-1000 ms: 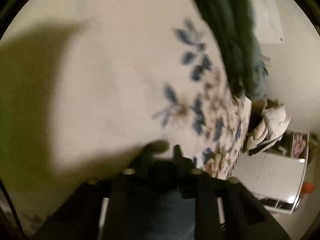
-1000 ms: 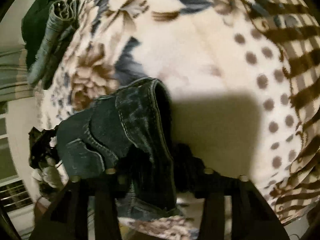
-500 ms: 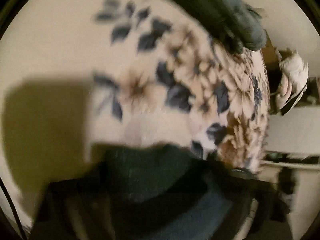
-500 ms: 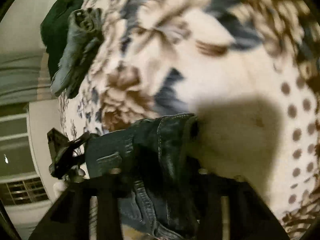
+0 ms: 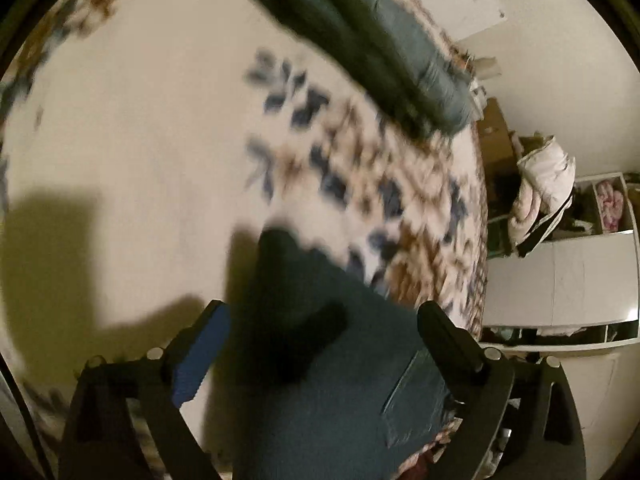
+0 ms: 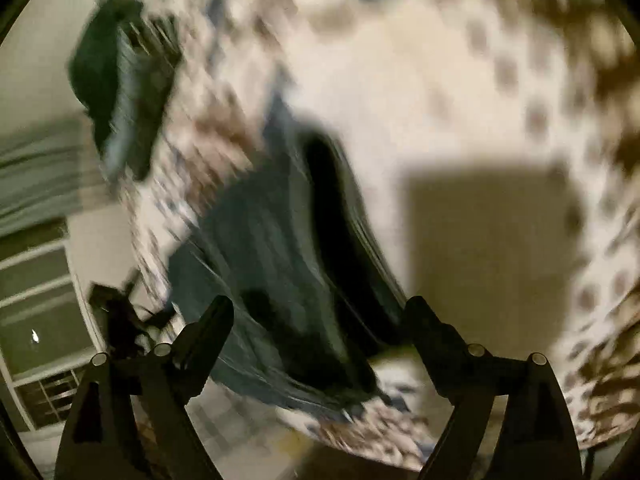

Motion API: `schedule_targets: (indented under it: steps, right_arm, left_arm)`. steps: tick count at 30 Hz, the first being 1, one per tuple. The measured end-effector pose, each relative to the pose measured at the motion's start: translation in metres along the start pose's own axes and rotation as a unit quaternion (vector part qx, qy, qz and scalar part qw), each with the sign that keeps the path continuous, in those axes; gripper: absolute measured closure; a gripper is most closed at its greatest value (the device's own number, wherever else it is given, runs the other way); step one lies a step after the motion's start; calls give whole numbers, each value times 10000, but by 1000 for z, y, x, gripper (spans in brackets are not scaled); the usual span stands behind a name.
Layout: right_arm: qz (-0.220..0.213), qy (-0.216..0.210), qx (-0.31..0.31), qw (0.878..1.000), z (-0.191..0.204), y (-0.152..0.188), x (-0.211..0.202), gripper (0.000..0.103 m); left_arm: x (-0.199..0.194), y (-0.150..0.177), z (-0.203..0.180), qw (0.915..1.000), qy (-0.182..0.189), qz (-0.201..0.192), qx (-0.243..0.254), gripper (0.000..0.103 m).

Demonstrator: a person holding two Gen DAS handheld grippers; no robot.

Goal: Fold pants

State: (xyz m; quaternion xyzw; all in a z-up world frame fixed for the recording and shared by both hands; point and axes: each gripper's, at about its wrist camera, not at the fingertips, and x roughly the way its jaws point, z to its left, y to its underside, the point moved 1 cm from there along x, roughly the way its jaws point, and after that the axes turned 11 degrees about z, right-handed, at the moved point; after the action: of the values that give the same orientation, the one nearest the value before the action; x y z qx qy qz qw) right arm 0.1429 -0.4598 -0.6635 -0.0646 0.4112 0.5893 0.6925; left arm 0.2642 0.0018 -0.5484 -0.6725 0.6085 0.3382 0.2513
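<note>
Nearest the left wrist camera, the left gripper (image 5: 322, 320) has its two fingers spread wide apart, one with a blue pad on its inner face, and they grip nothing. Between and under them lies the folded pair of dark denim pants (image 5: 332, 392), a back pocket visible near the right finger; the cloth rests on the floral blanket (image 5: 140, 140) and does not appear pinched, though motion blur softens the edges. No label or writing can be read on the denim.

In the right wrist view the right gripper (image 6: 318, 312) also stands open, fingers well apart, with the same pants (image 6: 280, 264) lying on the blanket (image 6: 440, 100) just ahead of and between the fingertips. A dark fold runs along the bundle's right edge. The frame is heavily smeared, so stitching and any brand tag are illegible.

Farther off, a pile of other dark garments (image 5: 368, 48) lies along the far side of the blanket. Beyond the bed edge stand a white cabinet (image 5: 560, 276) and a pale bundle of bedding (image 5: 544, 184).
</note>
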Motion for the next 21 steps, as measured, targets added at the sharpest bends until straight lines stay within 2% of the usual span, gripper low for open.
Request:
schedule_targets:
  steps: [2, 3, 4, 5, 6, 7, 8, 9, 11, 16, 18, 19, 21]
  right_arm:
    - [52, 74, -143, 9999, -1, -1, 20, 9]
    - [17, 43, -217, 9998, 0, -4, 24, 5]
    - [-13, -80, -229, 9997, 2, -6, 26, 4]
    - [-44, -436, -261, 9987, 7, -8, 24, 5]
    - [-17, -1050, -381, 9937, 14, -7, 23, 5]
    - [-29, -1339, -488, 9898, 17, -6, 17, 5]
    - [-62, -1290, -700, 9892, 24, -3, 14, 5]
    - [-80, -611, -858, 9944, 28, -4, 17, 5]
    - [59, -39, -710, 9975, 19, -8, 29, 5]
    - [210, -31, -839, 9962, 27, -12, 39, 3]
    - [350, -575, -1014, 9926, 37, -7, 39, 3]
    - [372, -536, -1130, 9915, 41, -4, 42, 3]
    - [408, -70, -1166, 9923, 41, -6, 54, 3]
  left_arm:
    - [20, 9, 11, 9991, -80, 407, -80, 7]
    - [30, 13, 18, 9984, -46, 557, -106, 7]
    - [34, 17, 22, 9981, -23, 612, -100, 7]
    - [37, 18, 26, 9980, -28, 623, -86, 7]
    - [36, 19, 29, 9982, 11, 600, -62, 7]
    - [36, 17, 32, 9981, 36, 607, -52, 7]
    - [35, 18, 33, 9980, 59, 633, -51, 7]
    - [36, 17, 34, 9978, 117, 654, -40, 6]
    - [38, 17, 36, 9972, 159, 735, 54, 2]
    - [42, 16, 36, 9950, 163, 948, 248, 0]
    - [45, 15, 36, 9947, 211, 978, 235, 0]
    - [45, 15, 36, 9946, 225, 987, 233, 0]
    - [46, 16, 35, 9942, 223, 996, 323, 0]
